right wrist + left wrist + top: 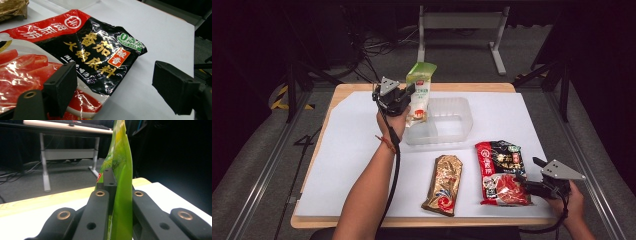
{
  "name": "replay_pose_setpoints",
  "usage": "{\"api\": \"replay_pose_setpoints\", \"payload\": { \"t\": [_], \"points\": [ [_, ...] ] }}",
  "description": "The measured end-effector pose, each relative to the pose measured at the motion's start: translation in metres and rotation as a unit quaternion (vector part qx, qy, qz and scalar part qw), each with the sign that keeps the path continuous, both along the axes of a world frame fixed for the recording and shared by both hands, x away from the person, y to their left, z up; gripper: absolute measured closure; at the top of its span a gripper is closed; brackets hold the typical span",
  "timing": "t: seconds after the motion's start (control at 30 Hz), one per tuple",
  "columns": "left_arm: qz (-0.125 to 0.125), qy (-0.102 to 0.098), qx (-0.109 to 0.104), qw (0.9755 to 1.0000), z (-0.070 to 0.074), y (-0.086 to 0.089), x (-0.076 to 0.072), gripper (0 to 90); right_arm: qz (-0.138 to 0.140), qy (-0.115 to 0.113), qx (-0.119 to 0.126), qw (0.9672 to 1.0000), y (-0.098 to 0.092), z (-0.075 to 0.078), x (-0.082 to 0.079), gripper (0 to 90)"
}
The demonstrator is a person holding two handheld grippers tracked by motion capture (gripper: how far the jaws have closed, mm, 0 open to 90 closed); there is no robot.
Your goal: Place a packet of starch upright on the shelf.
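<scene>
The left claw (408, 97) is clamped on a tall green and white pouch (420, 92), a soft, glossy plastic pack with a crimped green top. It stands upright in the air over the near left corner of a clear tub (452, 122), at about eleven o'clock on the tabletop (347, 150). In the left gripper view the pouch (121, 195) is a thin shiny green sheet pinched edge-on between the black jaws. The tub is translucent, rectangular, with rounded corners and ribbed walls. At five o'clock lies a flat crinkly red and black packet (502, 172) with gold lettering, its foil catching the light. Beside it, at six o'clock, lies a narrow gold and brown foil packet (443, 184). The right claw (532, 175) gapes at the red packet's right edge, with nothing gripped. The tabletop is matte white over pale wood.
</scene>
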State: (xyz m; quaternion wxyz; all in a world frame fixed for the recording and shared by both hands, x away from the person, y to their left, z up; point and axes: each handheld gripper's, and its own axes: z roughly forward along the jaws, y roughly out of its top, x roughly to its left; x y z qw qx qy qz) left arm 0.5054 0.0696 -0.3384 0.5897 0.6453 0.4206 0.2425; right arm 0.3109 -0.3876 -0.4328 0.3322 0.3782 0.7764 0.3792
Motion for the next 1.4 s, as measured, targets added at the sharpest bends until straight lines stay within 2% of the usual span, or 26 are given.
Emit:
{"api": "replay_pose_setpoints", "payload": {
  "t": [0.03,0.07,0.2,0.3,0.33,0.4,0.5,0.63,0.67,0.77,0.83,0.93,1.0,1.1,1.27,1.4],
  "points": [
    [0.000,0.000,0.000,1.0000,0.000,0.000,0.000,89.4,0.000,0.000,-0.001,1.0000,0.000,0.000,0.000,20.3],
    [0.015,-0.007,0.006,0.9998,0.000,-0.002,0.003,89.4,0.001,0.001,-0.001,1.0000,0.001,0.000,0.000,20.3],
    [0.025,-0.002,-0.011,0.9996,-0.004,-0.004,0.008,88.7,0.002,0.001,-0.003,1.0000,0.001,0.000,0.000,20.2],
    [0.014,-0.001,-0.013,0.9998,-0.006,-0.006,0.010,88.6,0.001,0.001,-0.002,1.0000,0.001,0.000,0.000,20.2],
    [0.013,-0.001,-0.004,0.9999,-0.007,-0.008,0.010,88.6,-0.002,0.002,-0.002,1.0000,0.001,0.000,0.001,21.4],
    [0.003,0.005,-0.003,1.0000,-0.008,-0.012,0.011,88.6,-0.002,0.002,-0.002,1.0000,0.001,-0.001,0.001,21.3],
    [0.004,0.006,0.007,0.9999,-0.008,-0.015,0.012,87.7,-0.001,0.002,-0.005,1.0000,0.001,-0.001,0.001,20.7],
    [0.000,0.011,0.008,0.9999,-0.005,-0.017,0.012,84.6,0.000,0.002,-0.006,1.0000,0.001,-0.001,0.001,20.6],
    [0.000,0.013,0.015,0.9998,-0.005,-0.018,0.012,83.2,0.000,0.003,-0.006,1.0000,0.001,-0.001,0.001,20.5],
    [-0.012,0.017,0.029,0.9994,-0.007,-0.020,0.012,82.5,0.001,0.002,-0.007,1.0000,0.001,-0.001,0.001,20.5],
    [-0.024,0.018,0.028,0.9991,-0.007,-0.019,0.011,82.3,0.001,0.002,-0.007,1.0000,0.002,-0.001,0.000,20.4],
    [-0.035,0.015,0.038,0.9985,-0.003,-0.015,0.007,78.3,0.001,0.003,-0.006,1.0000,0.001,-0.001,0.000,20.3],
    [-0.044,0.008,0.054,0.9975,-0.001,-0.012,0.004,78.2,0.003,0.003,-0.007,1.0000,0.001,-0.001,0.001,20.2],
    [-0.061,0.012,0.080,0.9949,-0.004,-0.007,-0.003,71.8,0.004,0.003,-0.008,1.0000,0.002,-0.001,0.001,20.1],
    [-0.101,-0.002,0.122,0.9874,-0.015,0.003,-0.021,63.1,0.004,0.005,-0.007,1.0000,0.002,-0.001,0.001,20.0],
    [-0.121,-0.012,0.133,0.9836,-0.018,0.008,-0.032,53.8,0.004,0.005,-0.009,0.9999,0.002,-0.001,0.001,20.0]
  ]
}}
